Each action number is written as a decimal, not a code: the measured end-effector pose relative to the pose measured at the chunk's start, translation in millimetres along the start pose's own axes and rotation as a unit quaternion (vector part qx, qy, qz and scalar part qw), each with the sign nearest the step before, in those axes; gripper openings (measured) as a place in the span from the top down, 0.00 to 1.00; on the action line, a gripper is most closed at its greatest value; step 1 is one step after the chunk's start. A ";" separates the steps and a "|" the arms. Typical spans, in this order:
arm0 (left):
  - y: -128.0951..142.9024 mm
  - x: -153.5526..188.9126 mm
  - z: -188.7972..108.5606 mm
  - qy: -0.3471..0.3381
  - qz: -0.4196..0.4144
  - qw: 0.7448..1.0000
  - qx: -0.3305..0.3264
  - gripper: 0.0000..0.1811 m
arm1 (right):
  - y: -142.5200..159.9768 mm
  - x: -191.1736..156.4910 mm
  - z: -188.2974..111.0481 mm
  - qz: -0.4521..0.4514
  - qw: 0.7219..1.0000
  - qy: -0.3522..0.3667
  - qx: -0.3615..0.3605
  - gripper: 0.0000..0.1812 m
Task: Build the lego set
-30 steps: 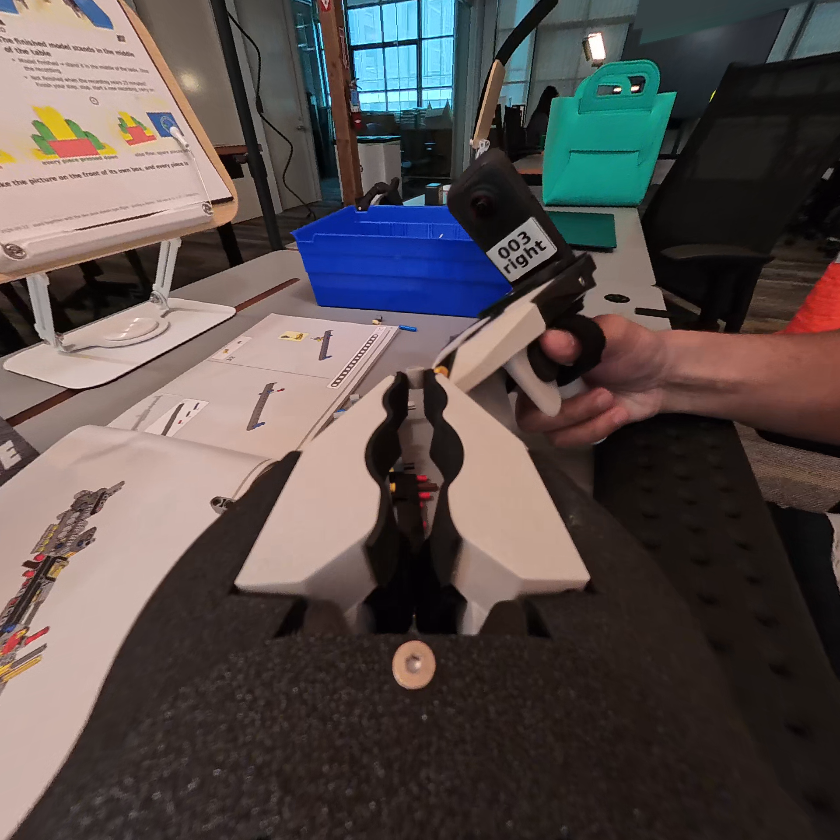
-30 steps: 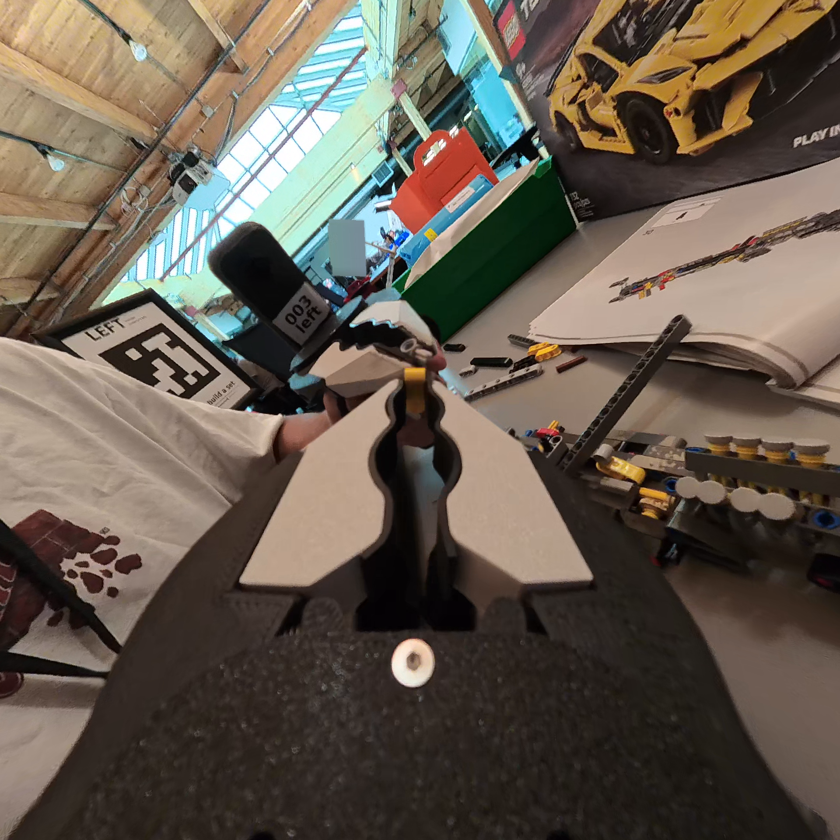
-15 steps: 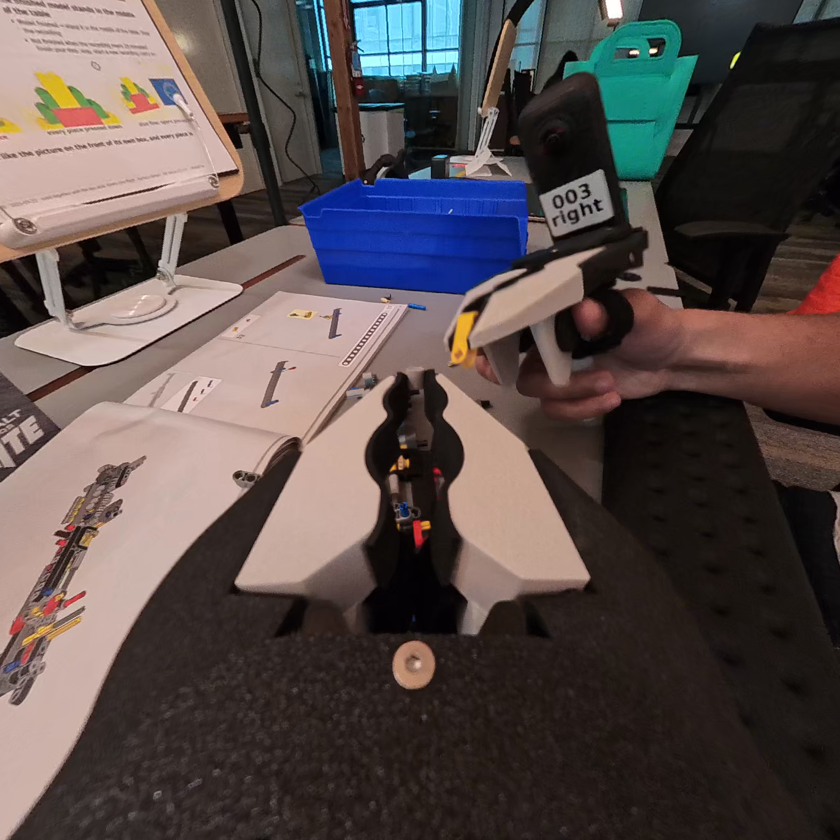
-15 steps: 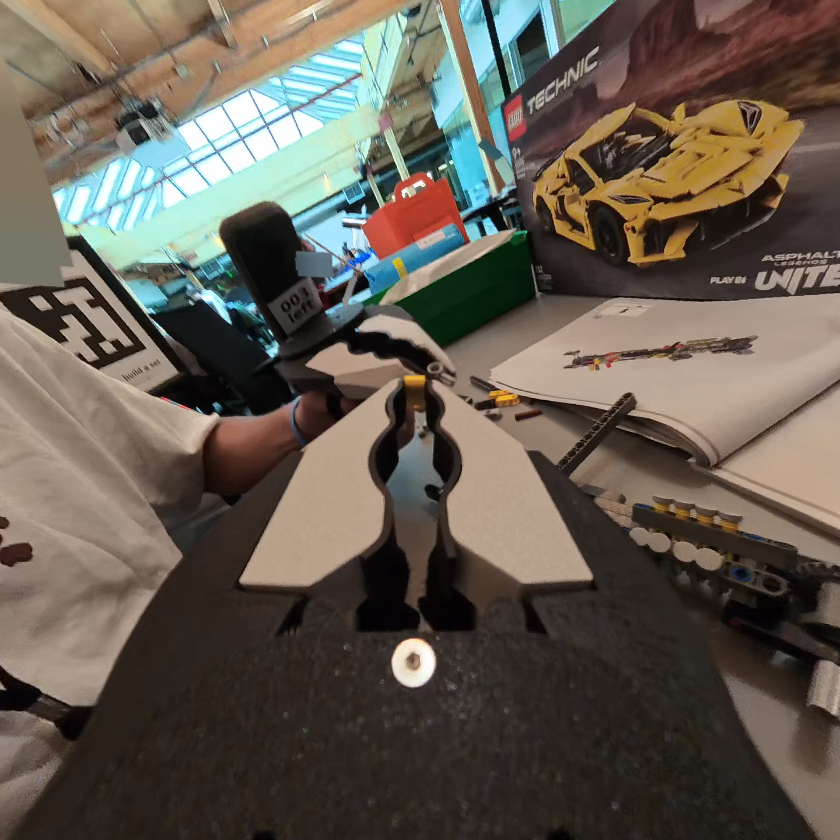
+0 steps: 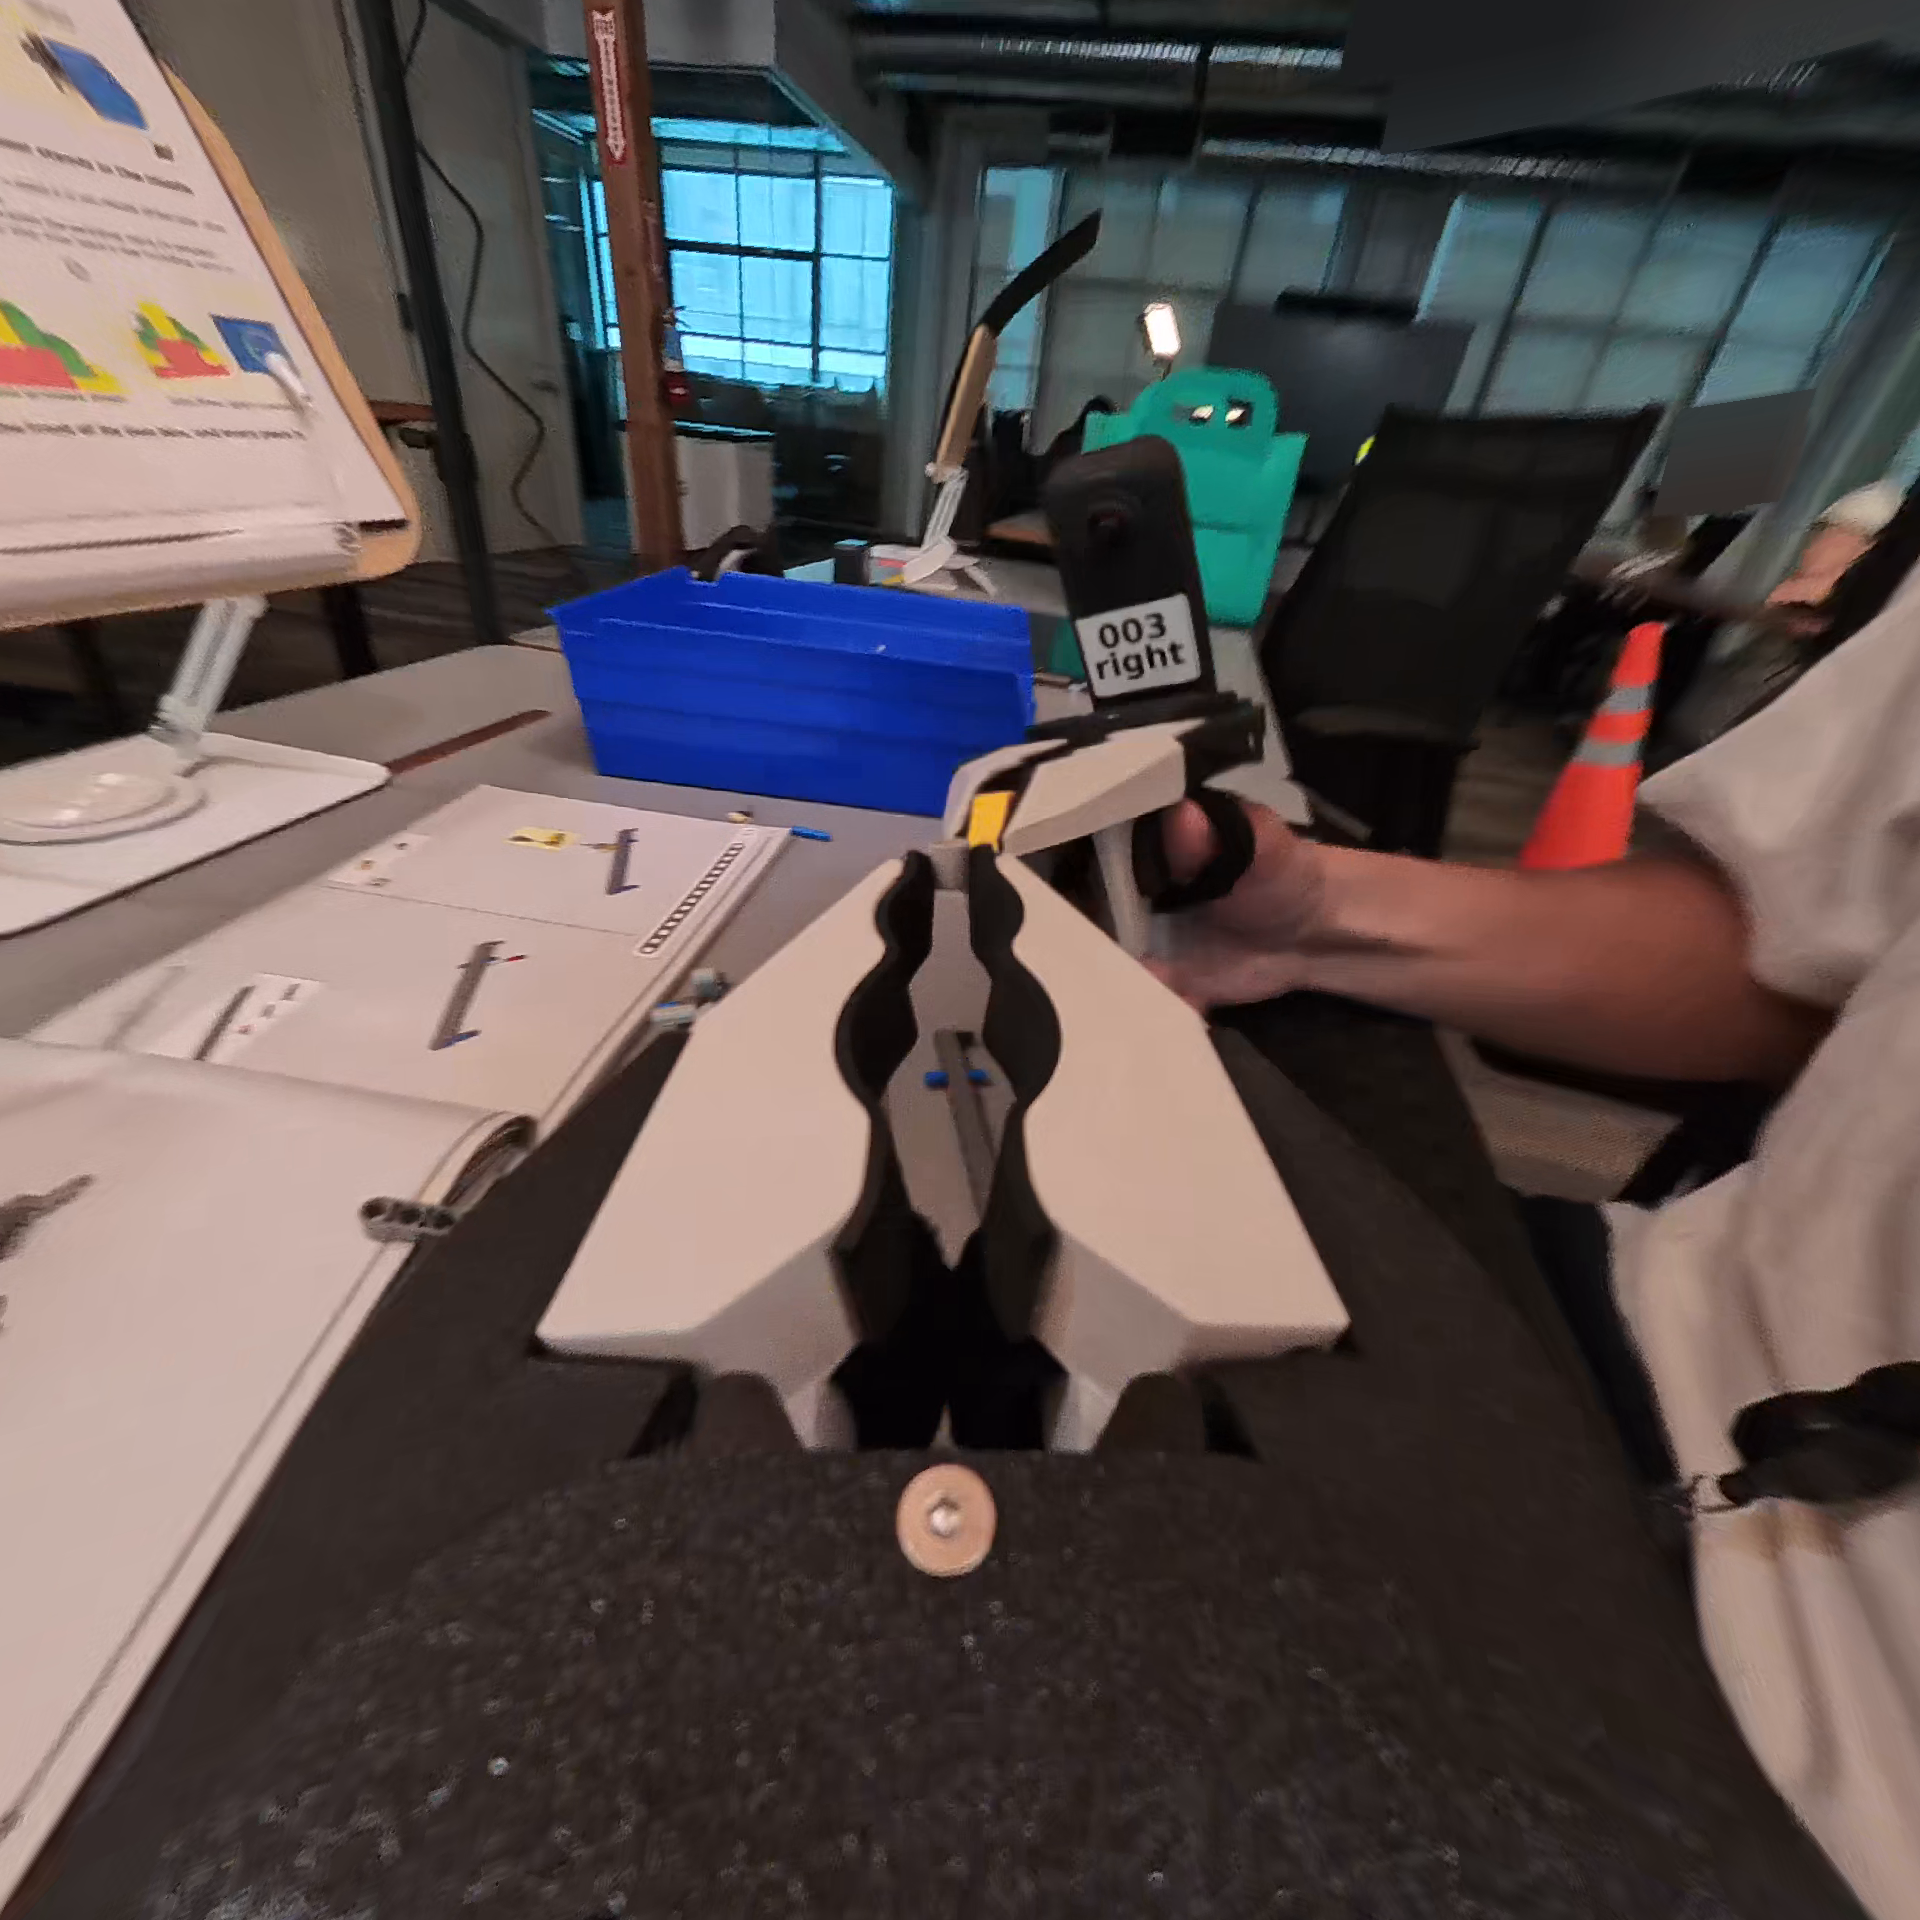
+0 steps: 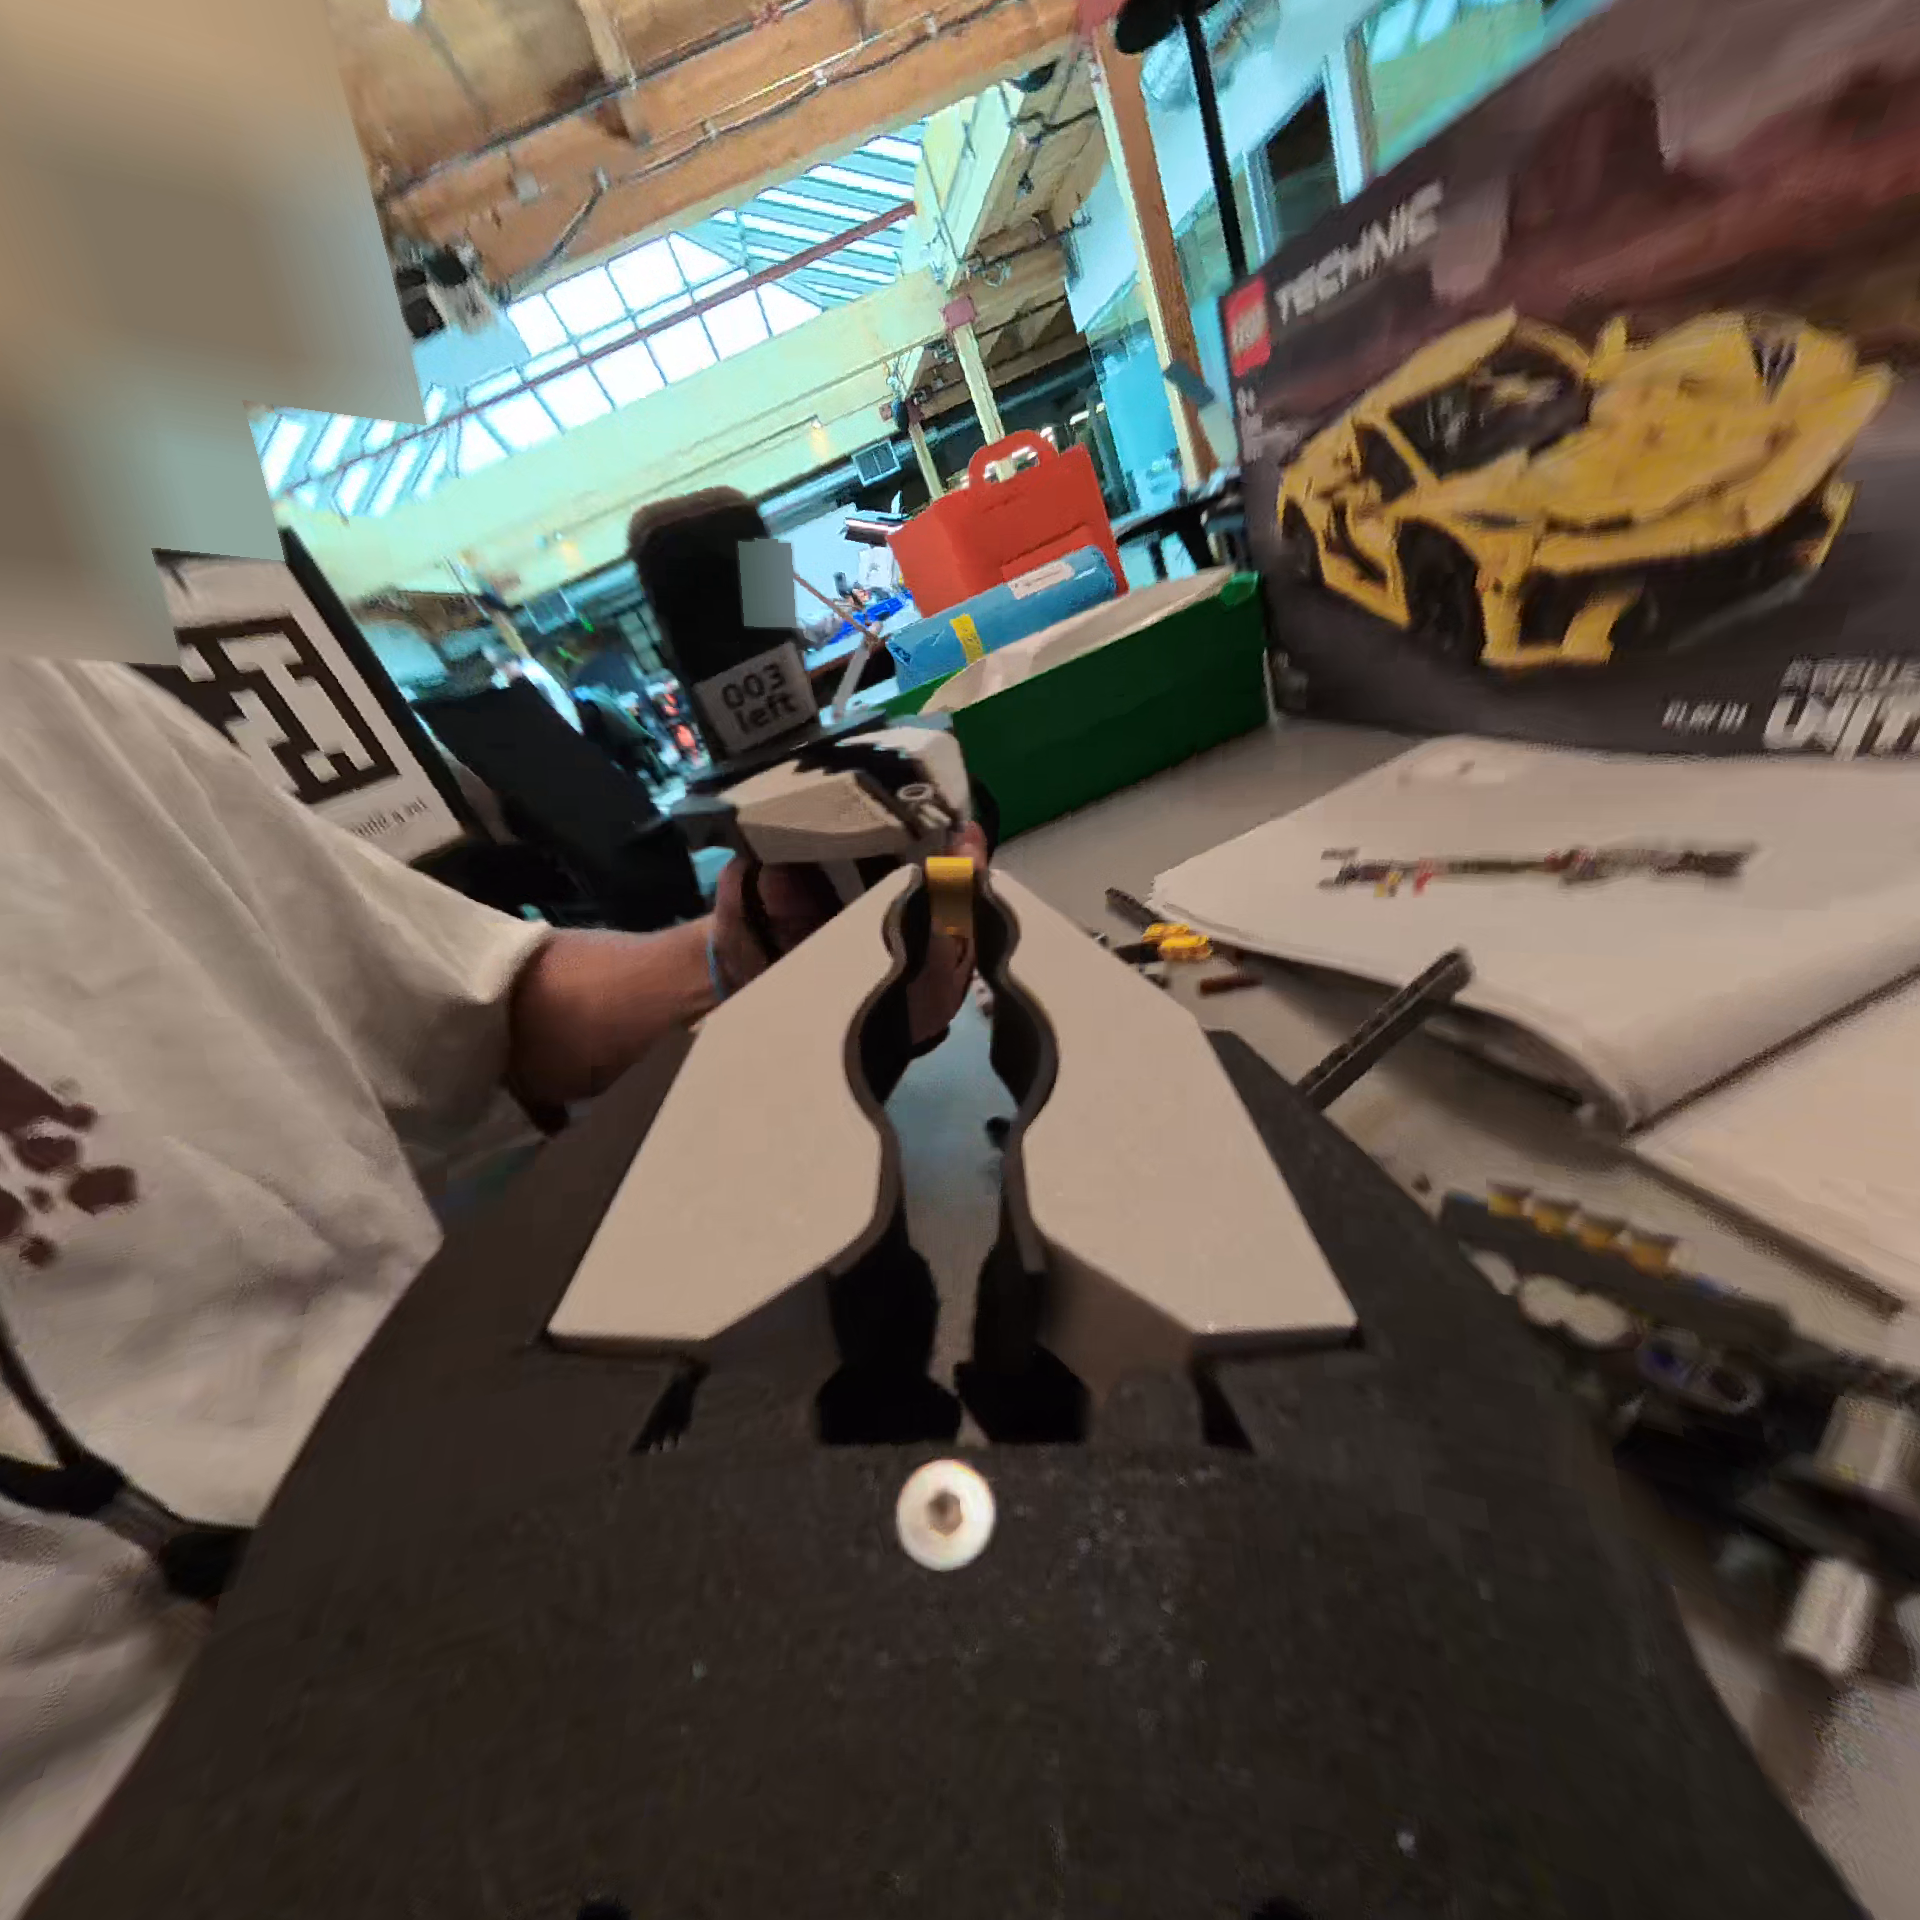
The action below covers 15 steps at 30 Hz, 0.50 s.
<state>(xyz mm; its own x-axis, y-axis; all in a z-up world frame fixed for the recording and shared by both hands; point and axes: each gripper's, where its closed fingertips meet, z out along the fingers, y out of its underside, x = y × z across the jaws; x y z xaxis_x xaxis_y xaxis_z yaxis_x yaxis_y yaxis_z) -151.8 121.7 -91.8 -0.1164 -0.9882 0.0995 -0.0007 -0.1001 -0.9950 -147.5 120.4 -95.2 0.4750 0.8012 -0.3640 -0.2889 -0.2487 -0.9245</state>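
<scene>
My left gripper (image 5: 951, 871) is shut on a small grey piece (image 5: 949, 862) at its tips. My right gripper (image 6: 948, 883) is shut on a small yellow piece (image 6: 949, 896). Both are held above the table, tips facing and almost touching. In the left wrist view the right gripper (image 5: 985, 823) with the yellow piece (image 5: 989, 817) is just above and right of my left tips. In the right wrist view the left gripper (image 6: 925, 805) is just above the yellow piece. The part-built dark grey assembly (image 6: 1579, 1278) lies at the right, blurred.
An open instruction booklet (image 5: 260, 1143) (image 6: 1558, 935) lies on the table, a long black beam (image 6: 1382, 1029) against it. The set's box (image 6: 1558, 520) and a green bin (image 6: 1122, 696) stand behind. A blue bin (image 5: 800, 686) and a document stand (image 5: 156, 364) are at the far side.
The two grippers pulled apart half a second ago and have come back together. Both now sit higher above the table. Each still holds its piece.
</scene>
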 end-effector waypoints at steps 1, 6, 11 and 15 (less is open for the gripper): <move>-1.1 1.9 -1.1 0.014 -0.013 1.000 0.003 0.97 | -2.8 -3.8 -0.2 -0.059 0.998 0.004 0.005 0.97; 8.5 15.7 -1.6 0.038 0.042 0.998 -0.027 0.97 | 9.8 -14.9 0.4 -0.202 0.978 -0.010 -0.048 0.97; 19.2 31.5 -1.4 0.081 0.054 0.994 -0.055 0.97 | 11.3 -26.5 -4.3 -0.144 0.983 -0.079 -0.083 0.97; 24.4 32.8 0.5 0.086 0.053 0.993 -0.065 0.96 | 18.5 -28.7 -6.0 -0.141 0.979 -0.099 -0.113 0.97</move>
<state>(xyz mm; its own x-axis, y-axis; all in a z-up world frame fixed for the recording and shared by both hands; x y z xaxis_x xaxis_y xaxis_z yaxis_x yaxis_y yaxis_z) -155.1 86.8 -112.8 -0.2898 -0.9571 0.0025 -0.1066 0.0297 -0.9939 -161.5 89.5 -102.6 0.3331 0.9393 -0.0820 0.0321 -0.0982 -0.9946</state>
